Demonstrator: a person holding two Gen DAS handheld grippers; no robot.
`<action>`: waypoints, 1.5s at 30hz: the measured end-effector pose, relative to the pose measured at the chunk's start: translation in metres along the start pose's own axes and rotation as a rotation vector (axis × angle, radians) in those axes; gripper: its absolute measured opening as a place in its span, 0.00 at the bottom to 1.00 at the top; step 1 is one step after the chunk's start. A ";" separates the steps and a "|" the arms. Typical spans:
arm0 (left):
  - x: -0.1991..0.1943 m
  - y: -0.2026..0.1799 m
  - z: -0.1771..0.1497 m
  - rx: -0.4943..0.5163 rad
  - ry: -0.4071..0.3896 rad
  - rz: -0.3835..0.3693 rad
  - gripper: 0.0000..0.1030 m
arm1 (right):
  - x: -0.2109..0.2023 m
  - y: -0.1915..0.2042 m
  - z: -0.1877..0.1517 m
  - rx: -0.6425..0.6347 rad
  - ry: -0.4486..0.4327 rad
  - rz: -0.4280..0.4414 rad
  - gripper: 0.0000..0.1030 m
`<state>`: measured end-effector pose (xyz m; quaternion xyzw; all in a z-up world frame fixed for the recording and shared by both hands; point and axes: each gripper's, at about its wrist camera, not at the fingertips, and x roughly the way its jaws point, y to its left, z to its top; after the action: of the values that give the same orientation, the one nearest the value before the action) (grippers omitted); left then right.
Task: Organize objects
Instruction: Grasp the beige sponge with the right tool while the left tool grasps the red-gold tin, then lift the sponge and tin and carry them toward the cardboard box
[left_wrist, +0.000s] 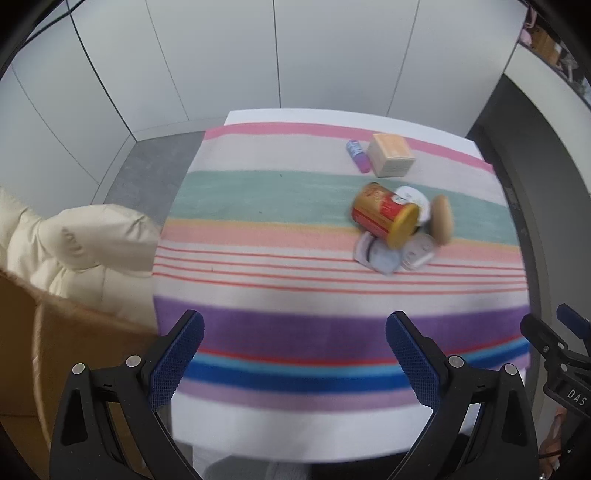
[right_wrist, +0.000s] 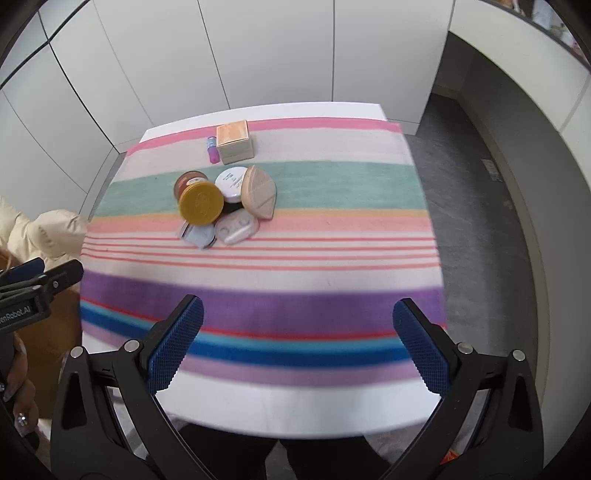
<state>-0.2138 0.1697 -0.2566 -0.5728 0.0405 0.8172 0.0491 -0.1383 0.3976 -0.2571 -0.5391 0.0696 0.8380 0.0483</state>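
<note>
In the left wrist view, the left gripper (left_wrist: 294, 356) is hovering at the bottom of the frame, above the near edge of the striped cloth (left_wrist: 280, 325). Its jaws are standing wide apart and are holding nothing. The objects are sitting in the right half of the frame. A red can (left_wrist: 384, 215) with a yellow lid is lying on its side on top of a small heap, together with a white jar (left_wrist: 413, 199), a tan compact (left_wrist: 442, 219) and two pale flat cases (left_wrist: 382, 254). Above them, near the far edge of the cloth, a box (left_wrist: 392, 155) and a purple tube (left_wrist: 357, 155) are lying just beside each other. A cream jacket (left_wrist: 81, 243) is showing at the left. The view is a little blurred.

In the right wrist view, the right gripper (right_wrist: 298, 345) is also waiting at the bottom with its jaws wide apart and empty. The heap is in the upper left centre: the can (right_wrist: 197, 197), the jar (right_wrist: 231, 182), the compact (right_wrist: 259, 197) and the cases (right_wrist: 236, 227) are touching one another. The box (right_wrist: 234, 143) and the tube (right_wrist: 212, 149) are above them.

In my judgement the task is hardly begun: the heap is untidy and nothing is being gripped. Sorting the heap is what is left, probably all of it.
</note>
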 end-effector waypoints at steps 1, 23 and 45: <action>0.010 -0.002 0.004 -0.002 0.003 0.000 0.97 | 0.009 0.000 0.004 0.005 0.004 0.009 1.00; 0.132 -0.070 0.077 0.218 0.029 -0.240 0.92 | 0.134 0.027 0.060 -0.055 -0.052 0.093 0.15; 0.084 -0.049 0.077 0.088 -0.046 -0.116 0.63 | 0.091 0.011 0.059 -0.032 -0.064 0.031 0.14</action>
<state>-0.3078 0.2308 -0.3096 -0.5526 0.0422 0.8234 0.1223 -0.2306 0.3976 -0.3154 -0.5117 0.0629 0.8564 0.0286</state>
